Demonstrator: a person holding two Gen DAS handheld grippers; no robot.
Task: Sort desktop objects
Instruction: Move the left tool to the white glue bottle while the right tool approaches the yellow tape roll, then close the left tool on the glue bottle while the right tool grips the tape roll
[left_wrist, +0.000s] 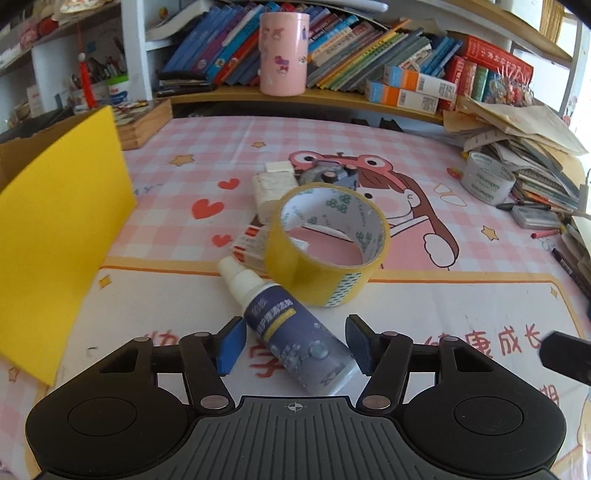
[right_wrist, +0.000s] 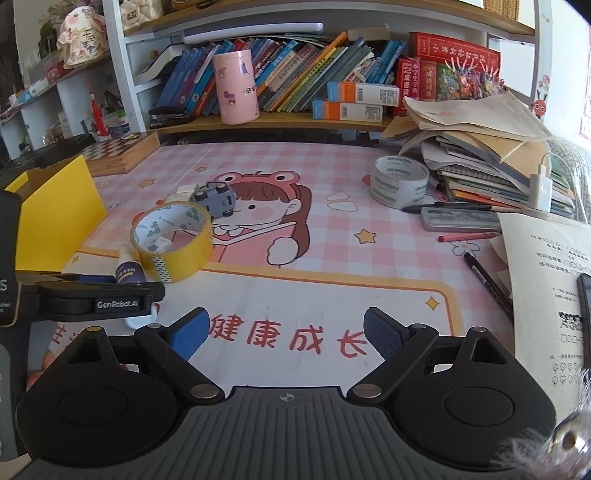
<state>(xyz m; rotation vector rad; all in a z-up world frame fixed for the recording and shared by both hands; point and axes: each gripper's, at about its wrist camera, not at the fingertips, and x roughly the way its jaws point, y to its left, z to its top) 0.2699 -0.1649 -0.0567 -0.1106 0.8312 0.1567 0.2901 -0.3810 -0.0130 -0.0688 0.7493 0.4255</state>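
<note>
L gripper (left_wrist: 295, 343) straddles the spray bottle (left_wrist: 295, 332) lying on the desk mat (left_wrist: 424, 306); its left pad looks to touch, right pad at the bottle's edge, can't tell if it's clamped. Bottle cap end sits just beside the yellow tape roll (left_wrist: 325, 243), w/ yellow box (left_wrist: 55, 240) off to the left. R gripper (right_wrist: 286, 332) jaws wide apart, nothing between, over bare mat.

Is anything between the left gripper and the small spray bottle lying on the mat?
Nothing visible. The spray bottle already lies between the left gripper's pads, with a small gap on each side. The yellow tape roll sits just beyond, near the bottle's white cap.
</note>
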